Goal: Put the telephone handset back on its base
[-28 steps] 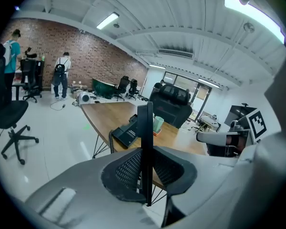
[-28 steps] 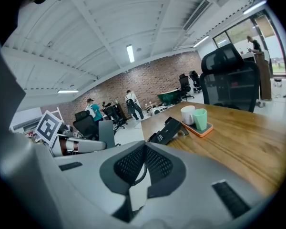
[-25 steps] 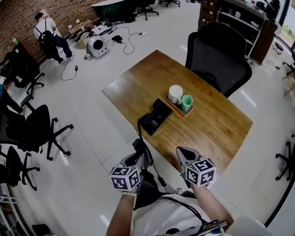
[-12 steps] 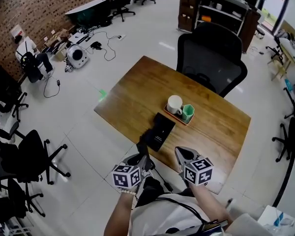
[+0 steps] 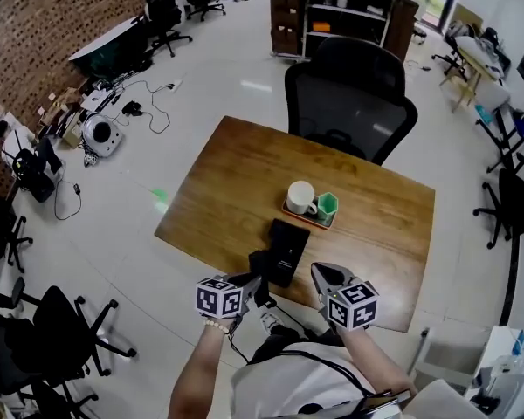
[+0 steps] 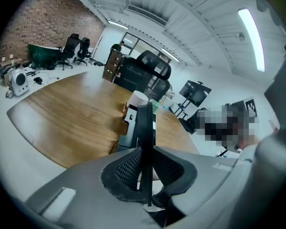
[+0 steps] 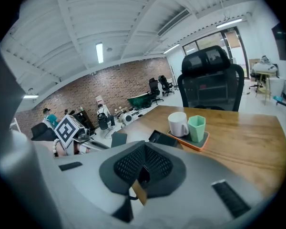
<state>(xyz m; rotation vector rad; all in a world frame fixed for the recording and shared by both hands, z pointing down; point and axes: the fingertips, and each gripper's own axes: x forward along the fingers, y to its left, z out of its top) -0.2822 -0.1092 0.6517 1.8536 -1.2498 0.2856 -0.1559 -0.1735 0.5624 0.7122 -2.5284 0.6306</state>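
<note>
My left gripper (image 5: 255, 279) is shut on the black telephone handset (image 5: 262, 265), which hangs at the near edge of the wooden table (image 5: 218, 177). The black base (image 5: 288, 244) lies just beyond it on the table. In the left gripper view the handset (image 6: 147, 128) stands edge-on between the mesh pads (image 6: 128, 166), and the base (image 6: 129, 123) lies behind it. My right gripper (image 5: 323, 276) hovers to the right of the handset, near the table's edge. Its jaws (image 7: 143, 168) are shut on nothing. The base (image 7: 164, 138) lies ahead of them.
An orange tray (image 5: 307, 216) with a white mug (image 5: 300, 196) and a green cup (image 5: 327, 204) sits just past the base. A black office chair (image 5: 349, 99) stands at the table's far side. More chairs and cables lie on the floor to the left.
The left gripper has carried the handset from beside the table's edge up towards the base. The head view has swung, so the table sits more centrally. The right gripper has kept its place.
</note>
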